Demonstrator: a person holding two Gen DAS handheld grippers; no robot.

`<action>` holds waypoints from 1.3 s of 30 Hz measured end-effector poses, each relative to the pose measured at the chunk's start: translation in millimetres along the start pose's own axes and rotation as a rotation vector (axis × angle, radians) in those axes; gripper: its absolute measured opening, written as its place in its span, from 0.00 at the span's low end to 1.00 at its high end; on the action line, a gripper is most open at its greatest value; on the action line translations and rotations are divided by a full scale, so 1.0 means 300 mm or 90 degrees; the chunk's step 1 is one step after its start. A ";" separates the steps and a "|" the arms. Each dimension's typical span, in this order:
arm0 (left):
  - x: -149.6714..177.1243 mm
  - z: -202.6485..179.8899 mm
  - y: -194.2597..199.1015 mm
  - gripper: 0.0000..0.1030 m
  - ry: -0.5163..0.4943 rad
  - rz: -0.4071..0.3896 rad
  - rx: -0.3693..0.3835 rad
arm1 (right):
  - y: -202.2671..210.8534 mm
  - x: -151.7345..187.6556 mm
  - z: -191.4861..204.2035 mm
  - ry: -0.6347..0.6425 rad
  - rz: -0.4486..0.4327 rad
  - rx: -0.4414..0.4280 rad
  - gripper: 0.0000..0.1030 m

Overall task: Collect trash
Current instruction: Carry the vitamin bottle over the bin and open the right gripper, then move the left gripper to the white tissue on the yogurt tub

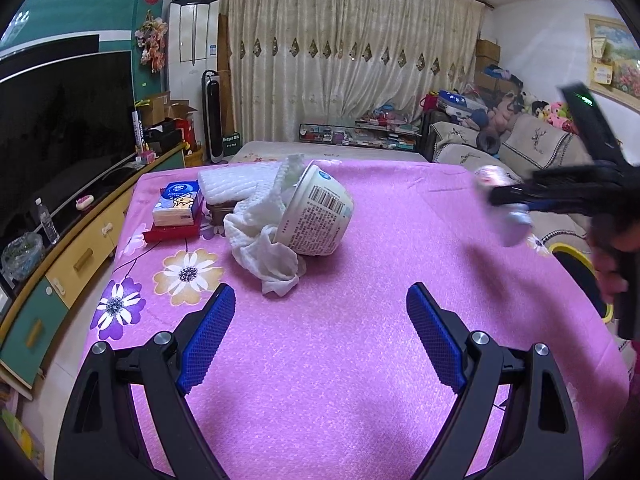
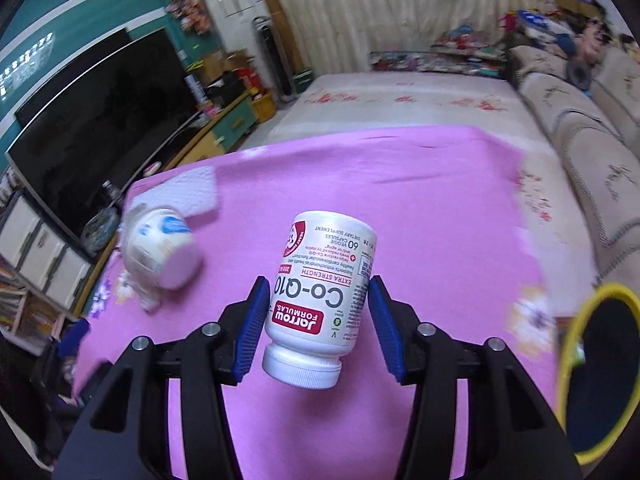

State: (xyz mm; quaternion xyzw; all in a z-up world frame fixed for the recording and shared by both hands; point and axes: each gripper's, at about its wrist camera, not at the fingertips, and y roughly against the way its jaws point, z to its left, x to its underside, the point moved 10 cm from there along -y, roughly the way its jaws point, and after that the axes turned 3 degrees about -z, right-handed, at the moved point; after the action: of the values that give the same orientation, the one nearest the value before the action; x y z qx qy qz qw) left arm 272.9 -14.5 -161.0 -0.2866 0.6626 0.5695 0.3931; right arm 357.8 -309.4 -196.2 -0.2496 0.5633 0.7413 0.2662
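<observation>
**A:** One item is in hand. The right gripper (image 2: 316, 322) has its blue pads closed against the sides of the bottle (image 2: 320, 300), cap toward the camera, label upside down. It sits at the centre of the right wrist view, lifted clear of the pink cloth (image 2: 440, 208).

**B:** So which step is that?

**A:** I'd call it the carry. The bin (image 2: 600, 376), black inside with a yellow rim, shows at the lower right edge of that frame, so the bottle probably goes there.

**B:** And the left gripper (image 1: 320, 336)?

**A:** Wide apart, nothing between its pads, hovering over the cloth at the bottom of the left wrist view. Above it, left of centre, a cup (image 1: 316, 212) lies on its side with a crumpled tissue (image 1: 264, 248) touching it.

**B:** What does the next move need?

**A:** My guess: swing the bottle over the bin's mouth before letting go, keeping the squeeze firm, since the round body could slip. Afterwards the cup and tissue remain. The tissue pack (image 1: 178, 208) at left looks unopened, likely not trash.
</observation>
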 end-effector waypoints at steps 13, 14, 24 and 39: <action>-0.002 -0.025 -0.013 0.84 -0.031 -0.012 0.007 | 0.262 0.195 -0.658 -0.144 -0.043 0.208 0.47; 0.001 -0.026 -0.016 0.84 -0.033 -0.011 0.008 | 0.272 0.214 -0.707 -0.154 -0.042 0.225 0.47; 0.014 -0.039 -0.034 0.84 -0.041 -0.002 0.010 | 0.247 0.354 -0.911 -0.208 -0.009 0.282 0.47; 0.018 -0.043 -0.045 0.84 -0.035 0.011 0.012 | 0.254 0.378 -0.840 -0.211 -0.022 0.256 0.50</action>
State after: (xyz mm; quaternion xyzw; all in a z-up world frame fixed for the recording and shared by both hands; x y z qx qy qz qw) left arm 278.6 -29.3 -172.2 -0.2615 0.6595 0.5741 0.4089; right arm 240.7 -557.5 -279.4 -0.0769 0.6435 0.6406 0.4118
